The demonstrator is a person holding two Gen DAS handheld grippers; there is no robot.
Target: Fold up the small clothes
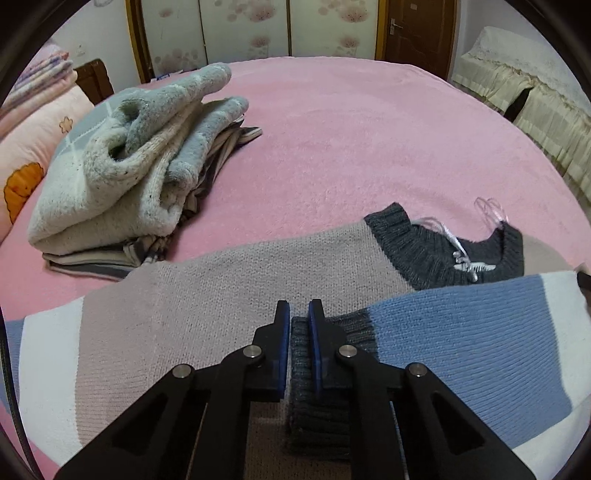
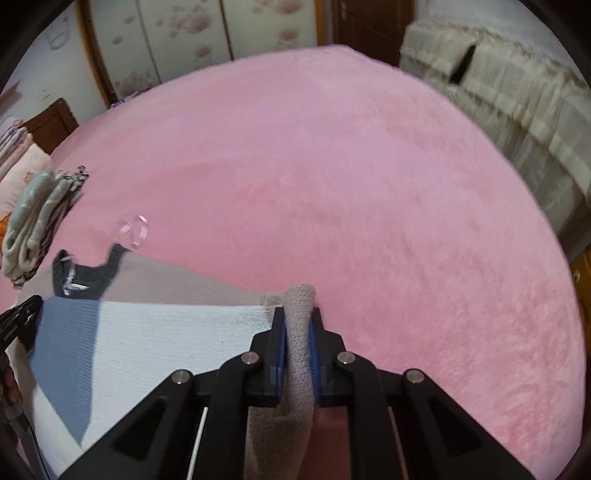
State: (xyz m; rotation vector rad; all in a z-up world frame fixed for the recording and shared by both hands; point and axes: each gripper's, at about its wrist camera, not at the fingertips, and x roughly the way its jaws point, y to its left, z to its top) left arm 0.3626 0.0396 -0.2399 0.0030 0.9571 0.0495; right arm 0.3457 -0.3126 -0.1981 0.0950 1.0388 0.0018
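Sweater (image 1: 192, 295) lies on pink bed (image 1: 351, 140); left tool (image 1: 298, 314) clamps its grey cuff (image 1: 301, 369), right tool (image 2: 298, 321) pinches beige fold; folded pile (image 1: 122, 177) beside sweater shows clearly only from left wrist.

A pink plush blanket (image 1: 351, 140) covered the bed. At the far left lay a pink pillow (image 1: 33, 147) with an orange print, and folded striped bedding (image 1: 40, 77) sat on top of it. A dark wooden headboard (image 1: 94, 79) stood behind them. Along the far wall ran wardrobe doors (image 1: 243, 29) printed with pink flowers, framed in wood. To their right was a brown door (image 1: 421, 29) with a metal handle. At the far right stood a sofa (image 1: 524, 96) under a cream, frilled cover.
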